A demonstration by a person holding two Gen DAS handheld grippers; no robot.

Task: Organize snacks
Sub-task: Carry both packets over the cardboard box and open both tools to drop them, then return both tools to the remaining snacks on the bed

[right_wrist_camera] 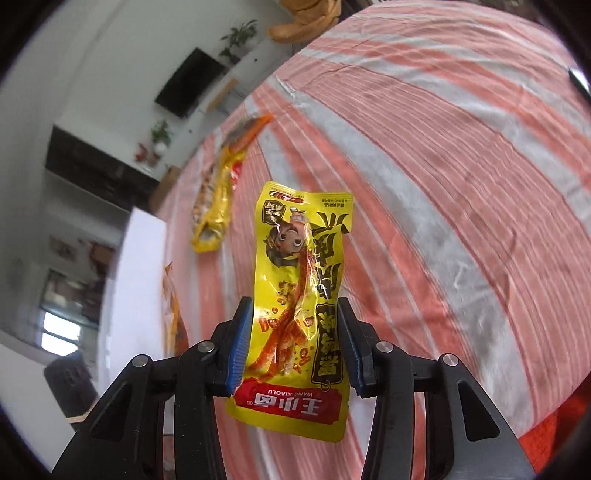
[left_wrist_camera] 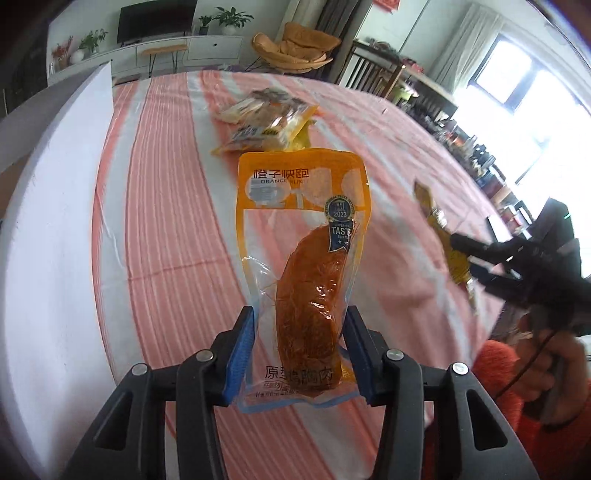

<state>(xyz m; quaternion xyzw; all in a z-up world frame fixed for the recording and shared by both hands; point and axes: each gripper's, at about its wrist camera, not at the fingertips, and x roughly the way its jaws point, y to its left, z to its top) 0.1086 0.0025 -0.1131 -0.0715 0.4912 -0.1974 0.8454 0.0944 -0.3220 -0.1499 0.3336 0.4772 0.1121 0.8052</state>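
Yellow pouch (left_wrist_camera: 458, 258) — edge-on, blurred

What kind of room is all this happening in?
Probably a home living room: a wall-mounted television above a white cabinet, potted plants, a cushioned lounge chair, and a table under a striped cloth.

- A pink-and-white striped cloth (left_wrist_camera: 155, 221) spreads beneath and ahead of both grippers.
- A white board (left_wrist_camera: 55, 206) stands left of the left gripper.
- Far ahead of it, a dark television (left_wrist_camera: 157, 18) hangs above a white cabinet (left_wrist_camera: 207, 50) bearing potted plants (left_wrist_camera: 231, 18).
- An orange-cushioned chair (left_wrist_camera: 299, 48) sits beyond the cloth.
- Bright windows (left_wrist_camera: 532, 96) lie far right.
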